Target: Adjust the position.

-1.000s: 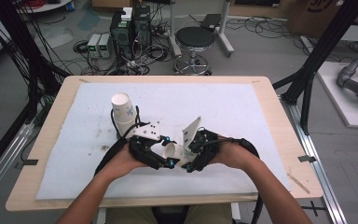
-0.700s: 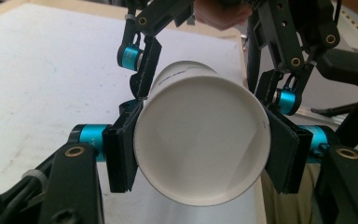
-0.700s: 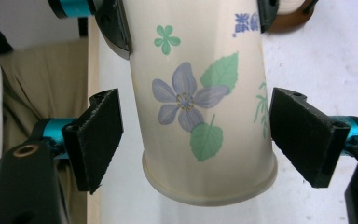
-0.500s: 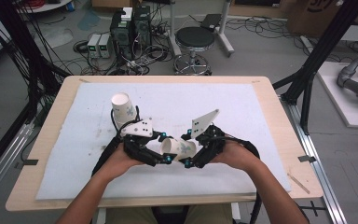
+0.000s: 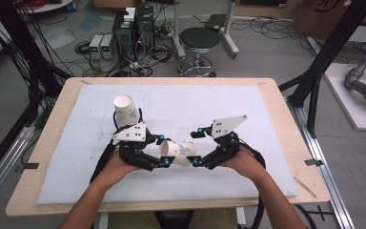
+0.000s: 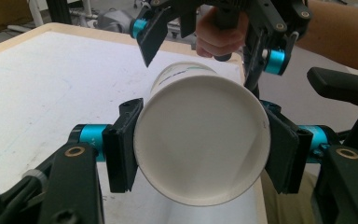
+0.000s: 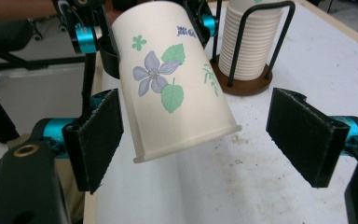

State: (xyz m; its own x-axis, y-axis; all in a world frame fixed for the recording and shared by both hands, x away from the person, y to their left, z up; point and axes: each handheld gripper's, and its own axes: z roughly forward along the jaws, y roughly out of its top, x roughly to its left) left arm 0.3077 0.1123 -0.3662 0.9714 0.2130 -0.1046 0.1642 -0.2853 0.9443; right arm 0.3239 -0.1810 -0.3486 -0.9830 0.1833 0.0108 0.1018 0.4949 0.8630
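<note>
Paper cup (image 5: 178,153) was clamped by the left gripper (image 5: 163,151); right gripper (image 5: 196,148), at 3 o'clock, was wide open. Overtight jaws could crush it.

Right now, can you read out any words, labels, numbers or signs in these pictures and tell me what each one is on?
No text can be read.
Small blue mark near the top of the flowered paper cup, beside its printed flower and leaves: too blurred to read.
Dark marking on the cardboard box on the floor behind the table: cut off and too blurred to read.
</note>
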